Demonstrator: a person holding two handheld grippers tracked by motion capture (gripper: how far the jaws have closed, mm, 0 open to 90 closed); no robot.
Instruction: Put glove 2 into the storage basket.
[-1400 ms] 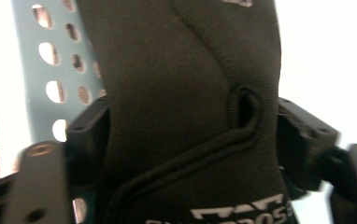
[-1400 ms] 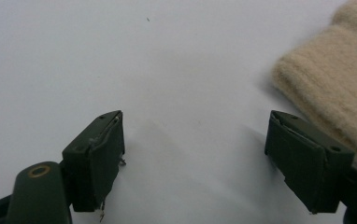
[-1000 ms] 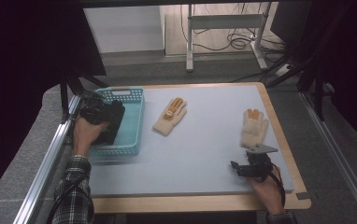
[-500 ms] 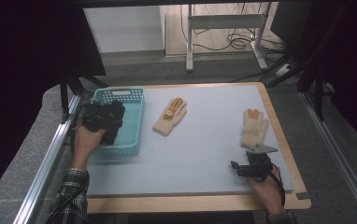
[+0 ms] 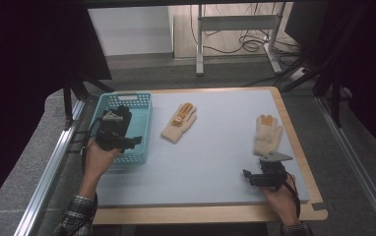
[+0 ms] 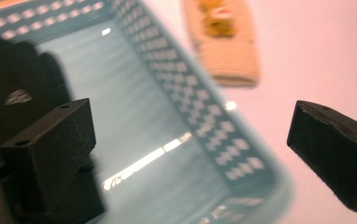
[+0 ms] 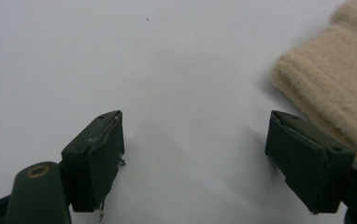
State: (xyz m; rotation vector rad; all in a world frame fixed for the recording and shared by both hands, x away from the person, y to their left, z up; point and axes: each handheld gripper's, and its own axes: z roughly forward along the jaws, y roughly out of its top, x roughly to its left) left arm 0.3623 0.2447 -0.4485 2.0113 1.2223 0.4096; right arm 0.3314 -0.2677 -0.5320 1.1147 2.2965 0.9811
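Note:
A teal basket (image 5: 144, 105) stands at the table's left, and its latticed wall (image 6: 204, 121) runs between my left jaws. A black glove (image 6: 13, 88) lies inside it. My left gripper (image 5: 126, 127) hovers over the basket, open with nothing held (image 6: 188, 121). A beige glove with orange markings (image 5: 178, 123) lies just right of the basket, blurred in the left gripper view (image 6: 223, 42). A second beige glove (image 5: 268, 133) lies at the right. My right gripper (image 5: 261, 173) rests low on the mat just short of that glove's cuff (image 7: 326, 79), open and empty (image 7: 195, 123).
The pale blue mat (image 5: 210, 157) covers a wooden tabletop (image 5: 304, 147). Metal rails (image 5: 48, 172) run along the left side. Table legs and cables (image 5: 235, 44) stand on the floor beyond the far edge.
My left gripper has drifted slightly toward the basket's near right side. The right gripper has stayed where it was.

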